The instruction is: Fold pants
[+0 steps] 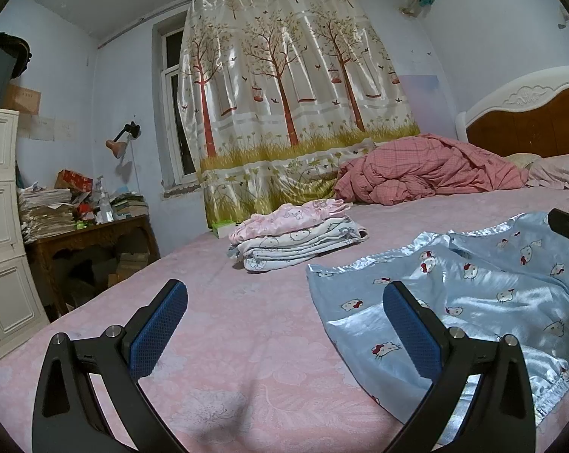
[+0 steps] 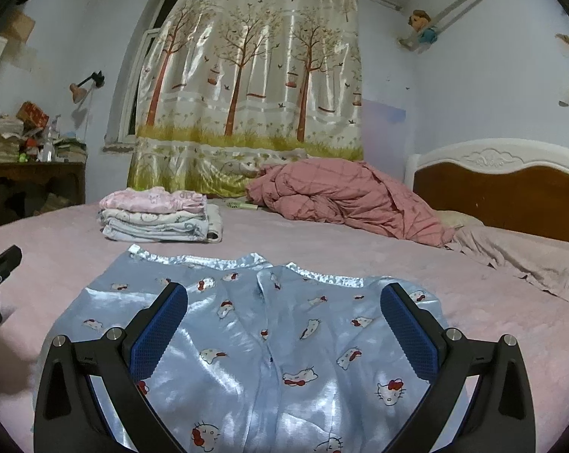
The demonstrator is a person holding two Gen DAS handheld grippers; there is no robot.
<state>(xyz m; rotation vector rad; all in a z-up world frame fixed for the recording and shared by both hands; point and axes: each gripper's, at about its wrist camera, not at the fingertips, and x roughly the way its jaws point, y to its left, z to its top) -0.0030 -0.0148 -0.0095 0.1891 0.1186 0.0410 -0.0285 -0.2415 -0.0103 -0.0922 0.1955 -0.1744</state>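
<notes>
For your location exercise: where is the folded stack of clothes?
The folded stack of pink and white clothes lies on the pink bed sheet, beyond the light-blue satin pants, left of the crumpled pink quilt.

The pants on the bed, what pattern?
Shiny light blue pants with cartoon cats; clearest in right wrist view.

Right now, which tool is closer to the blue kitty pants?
Right. The right tool hangs over the middle of the blue pants; the left tool sits off their left edge, mostly above the pink sheet.

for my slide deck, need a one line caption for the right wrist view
Open right gripper hovers over blue cat-print satin pants spread flat on a pink bed, folded clothes stacked behind.
</notes>
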